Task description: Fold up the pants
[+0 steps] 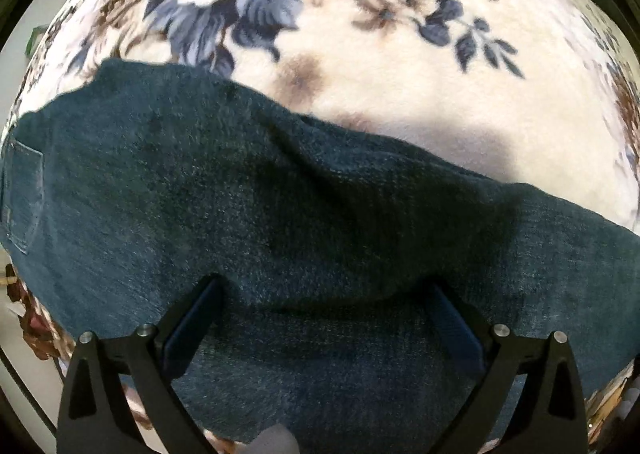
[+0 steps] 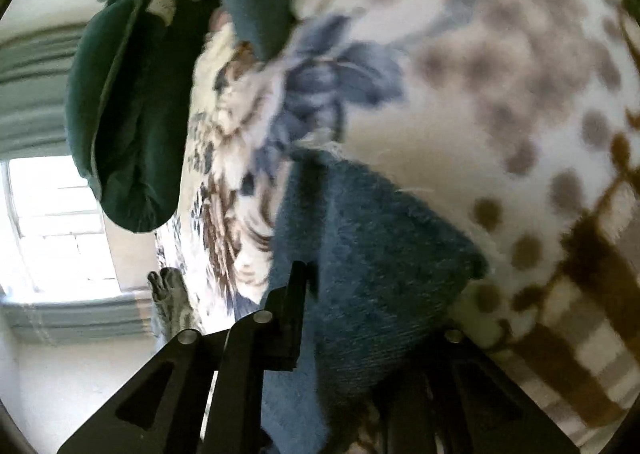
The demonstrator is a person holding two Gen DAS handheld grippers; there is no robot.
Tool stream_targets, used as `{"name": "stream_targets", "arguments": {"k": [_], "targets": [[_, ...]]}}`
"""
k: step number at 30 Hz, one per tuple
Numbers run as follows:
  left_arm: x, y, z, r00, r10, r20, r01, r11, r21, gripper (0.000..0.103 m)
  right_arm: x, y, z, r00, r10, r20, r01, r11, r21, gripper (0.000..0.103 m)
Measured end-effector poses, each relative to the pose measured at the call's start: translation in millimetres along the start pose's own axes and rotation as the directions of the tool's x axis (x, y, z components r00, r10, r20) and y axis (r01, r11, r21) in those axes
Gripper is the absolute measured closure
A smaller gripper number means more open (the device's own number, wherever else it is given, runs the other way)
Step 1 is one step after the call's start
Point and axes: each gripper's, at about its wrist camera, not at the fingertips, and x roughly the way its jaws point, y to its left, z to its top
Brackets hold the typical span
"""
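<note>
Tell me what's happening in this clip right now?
A person with two handheld grippers is folding dark blue jeans on a floral blanket. The left gripper is open, its fingers straddling the denim. The right gripper has a fold of the jeans between its fingers; whether it is clamped is unclear. A green garment lies beyond.

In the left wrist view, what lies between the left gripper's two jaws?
Dark blue denim of the pants fills the gap between the wide-open jaws of the left gripper; the fabric drapes over their tips, with the floral blanket beyond.

Left gripper [image 1: 324,294] fingers spread wide; right gripper [image 2: 384,294] blurred
</note>
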Motion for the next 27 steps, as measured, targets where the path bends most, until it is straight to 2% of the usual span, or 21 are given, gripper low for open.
{"name": "stream_targets", "arguments": {"k": [3,8,12,14,18,21,27], "targets": [[-17,-5,3,0.998,0.035,0.05,-0.037,0.999,0.03,0.0,-15,31,-12,1.0,-0.005,0.03,0.007,0.998,-0.059,0.095],[-61,-10,2,0.989,0.018,0.145,-0.029,0.997,0.07,0.0,-38,100,-46,0.999,0.0,0.046,0.008,0.983,-0.181,0.095],[-92,-4,-3,0.979,0.002,0.203,-0.022,0.995,0.095,0.0,-42,160,-93,1.0,0.008,0.014,-0.004,0.958,-0.287,0.096],[-101,3,-3,0.978,-0.017,0.206,-0.005,0.995,0.103,0.0,-38,180,-114,1.0,0.003,0.0,-0.003,0.943,-0.331,0.096],[-107,27,-4,0.979,-0.041,0.199,0.022,0.995,0.095,0.0,-17,213,-167,0.998,-0.003,-0.064,-0.022,0.922,-0.387,0.096],[-107,51,-7,0.98,-0.04,0.196,0.026,0.997,0.075,0.0,4,223,-203,0.993,-0.016,-0.114,-0.032,0.914,-0.405,0.096],[-96,114,-8,0.984,-0.014,0.178,0.014,1.0,0.002,0.0,59,234,-288,0.969,-0.087,-0.229,-0.033,0.88,-0.474,0.096]]}}
